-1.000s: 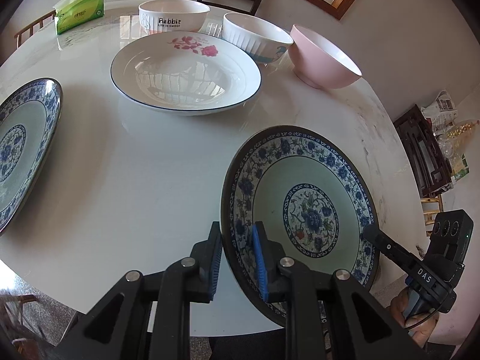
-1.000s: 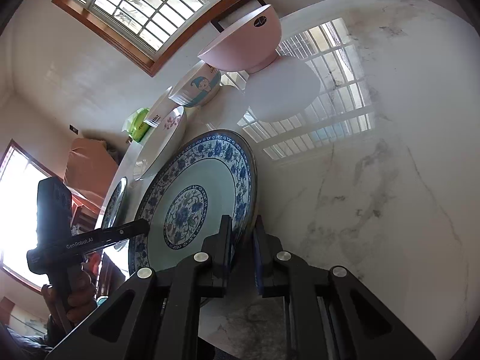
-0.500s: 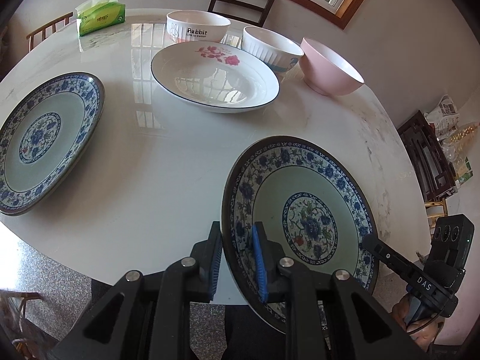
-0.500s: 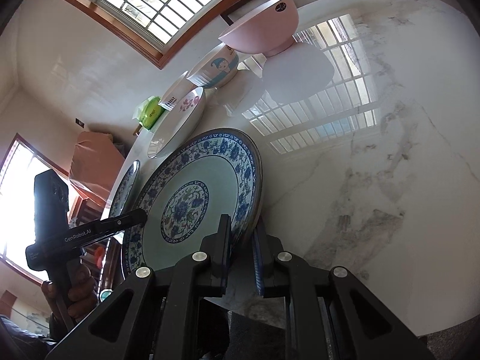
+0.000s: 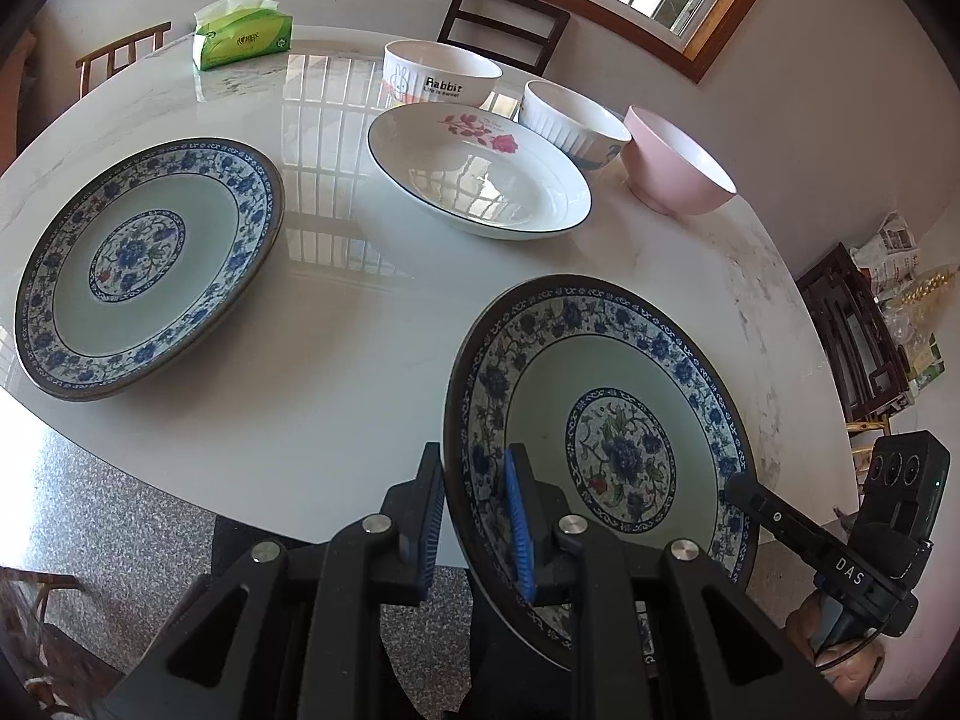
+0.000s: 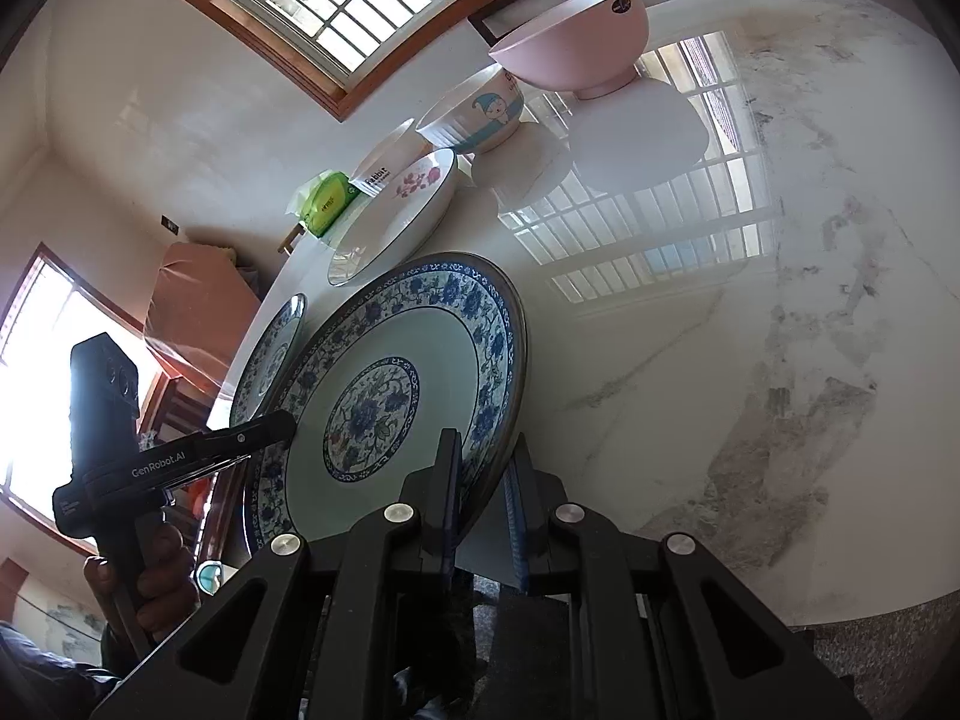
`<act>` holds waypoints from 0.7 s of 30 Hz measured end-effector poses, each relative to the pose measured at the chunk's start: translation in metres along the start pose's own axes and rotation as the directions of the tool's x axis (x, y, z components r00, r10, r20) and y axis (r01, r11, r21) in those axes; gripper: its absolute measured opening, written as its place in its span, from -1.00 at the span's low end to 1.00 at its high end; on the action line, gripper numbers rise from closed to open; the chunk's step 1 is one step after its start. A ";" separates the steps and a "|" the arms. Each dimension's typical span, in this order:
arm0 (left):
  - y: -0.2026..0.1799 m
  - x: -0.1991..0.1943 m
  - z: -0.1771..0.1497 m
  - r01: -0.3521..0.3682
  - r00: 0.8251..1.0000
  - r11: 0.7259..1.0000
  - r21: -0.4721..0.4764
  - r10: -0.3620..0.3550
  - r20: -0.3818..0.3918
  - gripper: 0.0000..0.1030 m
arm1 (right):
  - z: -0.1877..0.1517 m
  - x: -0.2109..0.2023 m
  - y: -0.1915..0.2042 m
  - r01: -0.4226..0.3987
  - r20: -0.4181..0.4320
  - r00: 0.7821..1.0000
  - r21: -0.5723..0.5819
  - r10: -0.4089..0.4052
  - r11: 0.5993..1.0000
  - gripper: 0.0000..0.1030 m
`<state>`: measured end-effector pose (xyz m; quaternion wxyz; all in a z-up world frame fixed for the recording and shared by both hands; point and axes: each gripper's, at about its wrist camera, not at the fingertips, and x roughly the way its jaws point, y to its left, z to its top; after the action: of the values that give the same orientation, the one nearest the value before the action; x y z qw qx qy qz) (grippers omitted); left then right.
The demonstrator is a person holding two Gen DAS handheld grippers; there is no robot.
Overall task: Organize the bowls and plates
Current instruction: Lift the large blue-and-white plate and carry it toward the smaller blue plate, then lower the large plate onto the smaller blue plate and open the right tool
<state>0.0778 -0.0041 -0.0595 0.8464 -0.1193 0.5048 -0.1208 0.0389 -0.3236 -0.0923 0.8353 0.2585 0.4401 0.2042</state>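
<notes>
A blue-patterned plate (image 5: 606, 420) is held above the near edge of the white marble table (image 5: 336, 360). My left gripper (image 5: 474, 516) is shut on its left rim. My right gripper (image 6: 483, 516) is shut on its opposite rim; the plate also shows in the right wrist view (image 6: 408, 378). A second blue-patterned plate (image 5: 144, 264) lies flat on the table to the left. A white rose plate (image 5: 480, 180), a Rabbit bowl (image 5: 441, 75), a ribbed white bowl (image 5: 570, 123) and a pink bowl (image 5: 675, 171) stand at the back.
A green tissue pack (image 5: 243, 39) sits at the far left of the table. Wooden chairs (image 5: 504, 18) stand behind it. Dark furniture (image 5: 858, 336) with clutter is off to the right. Speckled floor (image 5: 96, 516) shows below the table edge.
Both grippers have lifted the held plate up and back toward the table's near edge. More of the table and the second blue plate have come into the left wrist view.
</notes>
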 end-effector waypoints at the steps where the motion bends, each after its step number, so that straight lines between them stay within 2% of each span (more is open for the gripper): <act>1: 0.003 -0.002 0.000 0.000 1.000 1.000 -0.005 0.000 0.004 -0.61 | 0.000 0.000 0.002 -0.001 -0.001 1.000 -0.005 0.001 1.000 -0.72; 11: 0.035 -0.027 0.001 -0.008 0.998 0.998 -0.063 0.011 0.055 -0.61 | 0.002 0.010 0.031 -0.014 -0.021 1.000 -0.059 0.013 0.998 -0.71; 21: 0.088 -0.052 0.012 -0.019 0.993 0.989 -0.145 0.035 0.111 -0.61 | 0.013 0.036 0.078 -0.030 -0.057 0.998 -0.152 0.022 0.988 -0.71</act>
<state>0.0714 0.0965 -0.0393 0.8643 -0.1798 0.4651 -0.0658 0.0606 -0.2455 -0.0614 0.8374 0.1938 0.4428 0.2552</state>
